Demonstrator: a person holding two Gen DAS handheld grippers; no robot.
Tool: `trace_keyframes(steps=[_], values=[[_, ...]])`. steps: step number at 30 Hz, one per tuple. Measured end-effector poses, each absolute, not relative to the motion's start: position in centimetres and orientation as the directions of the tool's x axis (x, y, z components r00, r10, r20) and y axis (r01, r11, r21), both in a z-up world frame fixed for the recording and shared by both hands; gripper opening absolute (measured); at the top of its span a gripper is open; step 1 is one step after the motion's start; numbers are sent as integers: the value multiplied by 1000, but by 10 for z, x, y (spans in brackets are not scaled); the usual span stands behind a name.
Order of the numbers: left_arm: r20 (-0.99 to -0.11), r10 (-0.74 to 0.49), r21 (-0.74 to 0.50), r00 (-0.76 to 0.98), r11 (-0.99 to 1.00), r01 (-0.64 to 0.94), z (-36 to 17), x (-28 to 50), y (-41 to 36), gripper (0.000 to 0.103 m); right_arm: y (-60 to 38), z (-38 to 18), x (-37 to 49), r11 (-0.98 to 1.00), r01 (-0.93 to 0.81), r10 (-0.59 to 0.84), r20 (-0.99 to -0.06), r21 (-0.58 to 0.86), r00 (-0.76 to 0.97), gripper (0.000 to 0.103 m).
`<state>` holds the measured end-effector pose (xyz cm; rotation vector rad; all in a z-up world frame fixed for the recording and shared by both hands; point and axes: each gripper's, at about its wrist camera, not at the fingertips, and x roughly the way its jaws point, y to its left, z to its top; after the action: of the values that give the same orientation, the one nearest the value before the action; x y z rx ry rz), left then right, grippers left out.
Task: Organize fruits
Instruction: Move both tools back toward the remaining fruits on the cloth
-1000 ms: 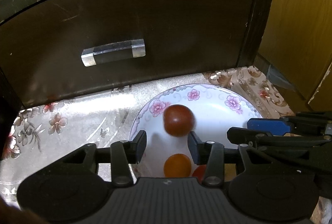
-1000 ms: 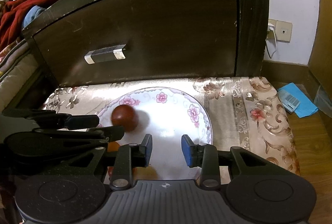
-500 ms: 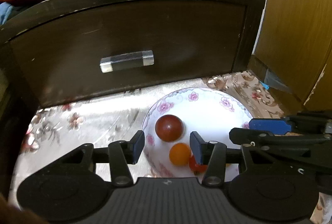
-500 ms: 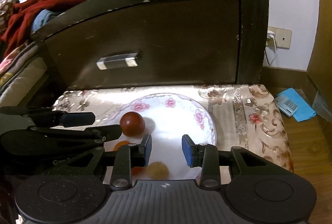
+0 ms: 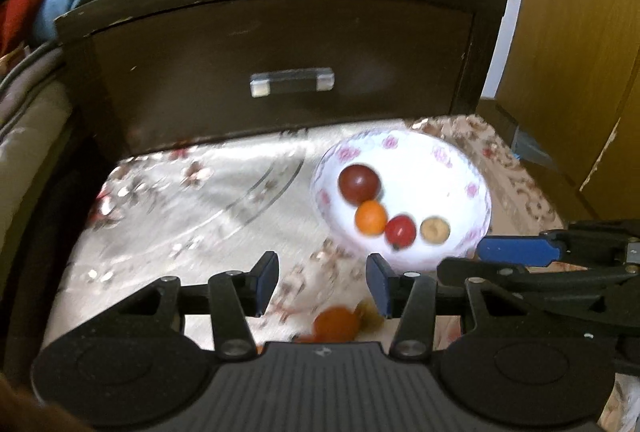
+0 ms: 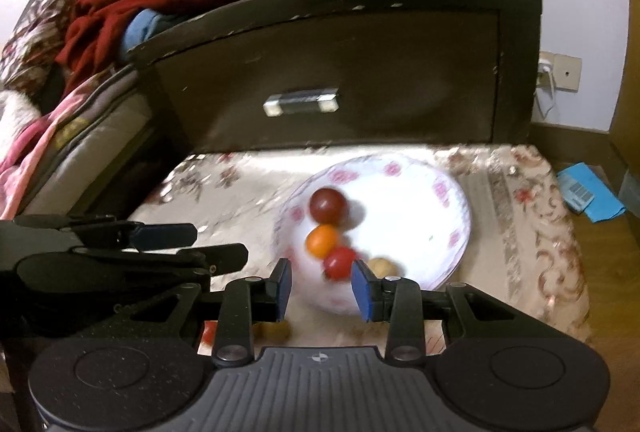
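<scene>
Both views are smeared with motion blur, so the pattern on the tabletop (image 5: pixel 188 208) cloth and the rim of the white floral plate (image 5: pixel 472 188) read only roughly. In the left wrist view an orange fruit (image 5: pixel 335 324) lies on the cloth low in the frame, half cut off by the claw's body, with a dull yellowish shape just beside it that cannot be identified. The right wrist view shows a tan fruit (image 6: pixel 276 330) and a sliver of something red on the cloth, both largely hidden behind its own fingers. The left claw (image 5: pixel 322 282) points downward over bare cloth short of the plate, its blue pads spread with nothing between them. The right claw (image 6: pixel 322 288) tilts down at the plate's near edge, pads narrowly parted and pinching nothing; the fruit seen in the gap lies on the plate beyond. On the plate sit a dark red fruit (image 5: pixel 359 183), an orange one (image 5: pixel 371 217), a bright red one (image 5: pixel 399 231) and a tan one (image 5: pixel 435 229), close together near the side facing the claws. Only the right view shows the wall socket (image 6: pixel 560 72) and a blue packet (image 6: pixel 590 196) on the floor; only the left shows a wooden door (image 5: pixel 580 52). Each view catches the other claw side-on at its edge.
</scene>
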<state>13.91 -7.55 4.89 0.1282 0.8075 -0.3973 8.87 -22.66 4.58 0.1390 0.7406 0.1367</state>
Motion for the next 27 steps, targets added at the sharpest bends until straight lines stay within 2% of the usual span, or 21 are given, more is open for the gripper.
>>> trace_keyframes(steps=[2, 11, 27], values=[[-734, -288, -39, 615, 922, 385, 47, 133, -65, 56, -219, 42, 82, 980, -90, 186, -674, 175, 715, 33], [-783, -235, 4, 575, 924, 383, 24, 117, -29, 56, -192, 25, 70, 976, -154, 216, -724, 152, 655, 33], [-828, -232, 97, 511, 837, 538, -18, 131, -47, 56, -192, 0, 85, 968, -222, 227, -770, 114, 597, 33]])
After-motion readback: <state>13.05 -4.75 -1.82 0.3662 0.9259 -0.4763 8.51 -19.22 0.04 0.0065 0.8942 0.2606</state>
